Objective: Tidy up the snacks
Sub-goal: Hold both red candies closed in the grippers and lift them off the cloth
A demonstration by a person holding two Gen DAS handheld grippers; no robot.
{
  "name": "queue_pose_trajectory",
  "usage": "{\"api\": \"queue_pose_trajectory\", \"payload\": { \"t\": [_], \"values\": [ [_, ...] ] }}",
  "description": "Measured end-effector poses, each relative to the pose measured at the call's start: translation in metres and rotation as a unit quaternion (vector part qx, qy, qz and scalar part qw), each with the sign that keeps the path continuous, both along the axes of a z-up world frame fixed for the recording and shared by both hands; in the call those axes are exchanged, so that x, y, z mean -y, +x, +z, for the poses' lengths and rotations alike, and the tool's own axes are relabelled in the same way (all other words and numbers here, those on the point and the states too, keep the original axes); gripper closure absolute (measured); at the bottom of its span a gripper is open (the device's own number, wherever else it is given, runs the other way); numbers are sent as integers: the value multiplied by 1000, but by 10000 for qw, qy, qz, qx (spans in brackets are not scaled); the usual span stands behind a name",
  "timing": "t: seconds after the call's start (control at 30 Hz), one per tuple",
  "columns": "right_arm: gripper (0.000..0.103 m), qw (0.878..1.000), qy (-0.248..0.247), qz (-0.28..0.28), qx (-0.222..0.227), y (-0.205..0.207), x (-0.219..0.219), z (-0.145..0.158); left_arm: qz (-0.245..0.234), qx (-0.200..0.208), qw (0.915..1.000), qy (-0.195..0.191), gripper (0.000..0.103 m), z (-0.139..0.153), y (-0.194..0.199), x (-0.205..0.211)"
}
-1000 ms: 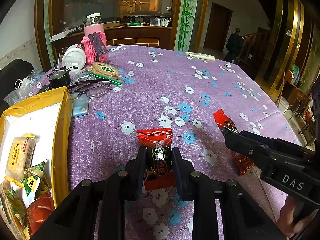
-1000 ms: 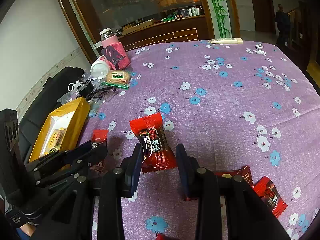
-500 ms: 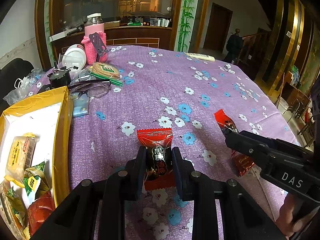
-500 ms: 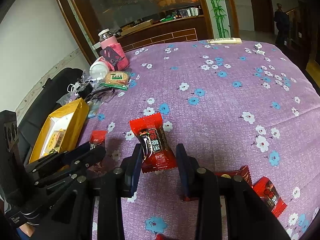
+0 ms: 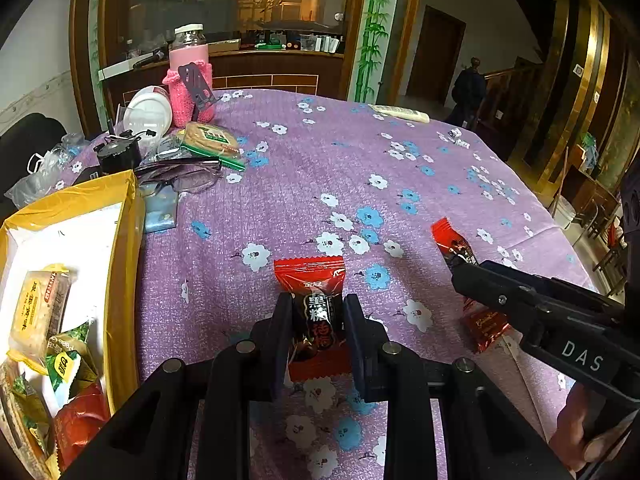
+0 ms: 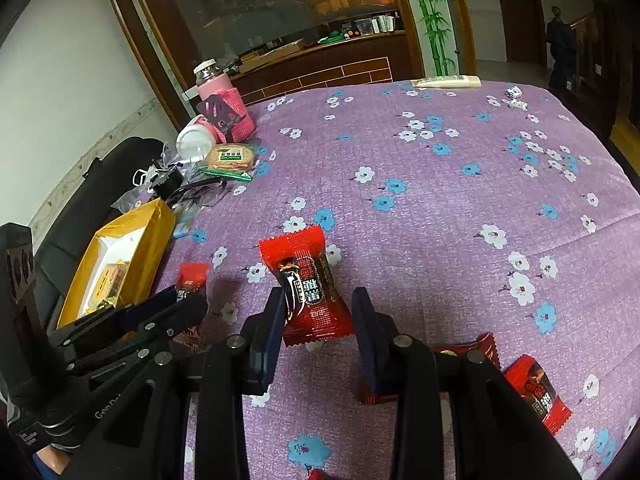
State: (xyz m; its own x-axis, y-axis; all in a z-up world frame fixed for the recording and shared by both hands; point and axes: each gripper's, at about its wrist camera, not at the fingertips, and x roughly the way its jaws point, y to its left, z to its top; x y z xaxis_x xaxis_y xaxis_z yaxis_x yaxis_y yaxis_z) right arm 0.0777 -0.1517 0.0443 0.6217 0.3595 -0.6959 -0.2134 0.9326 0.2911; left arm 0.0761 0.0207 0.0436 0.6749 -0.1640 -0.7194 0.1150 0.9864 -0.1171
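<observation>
My left gripper is shut on a red snack packet with black print, held upright just above the purple flowered tablecloth. My right gripper is shut on a second red packet, which leans left between the fingers. In the left wrist view the right gripper comes in from the right with its packet sticking out past it. The right wrist view has the left gripper at the lower left, its packet poking up. A yellow box of snacks stands on the left.
Two more red packets lie by the right gripper at the near right. At the back left are a pink-sleeved jar, a white lid, a cracker pack and glasses. A remote lies at the far edge. A person stands in the far doorway.
</observation>
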Motion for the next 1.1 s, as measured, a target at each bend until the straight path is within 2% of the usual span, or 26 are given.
{"api": "queue_pose_trajectory", "payload": {
  "t": [1.1],
  "values": [
    [71, 10000, -8, -6, 67, -2, 1, 3, 83, 40, 10000, -10, 77, 1, 0, -3]
  ]
}}
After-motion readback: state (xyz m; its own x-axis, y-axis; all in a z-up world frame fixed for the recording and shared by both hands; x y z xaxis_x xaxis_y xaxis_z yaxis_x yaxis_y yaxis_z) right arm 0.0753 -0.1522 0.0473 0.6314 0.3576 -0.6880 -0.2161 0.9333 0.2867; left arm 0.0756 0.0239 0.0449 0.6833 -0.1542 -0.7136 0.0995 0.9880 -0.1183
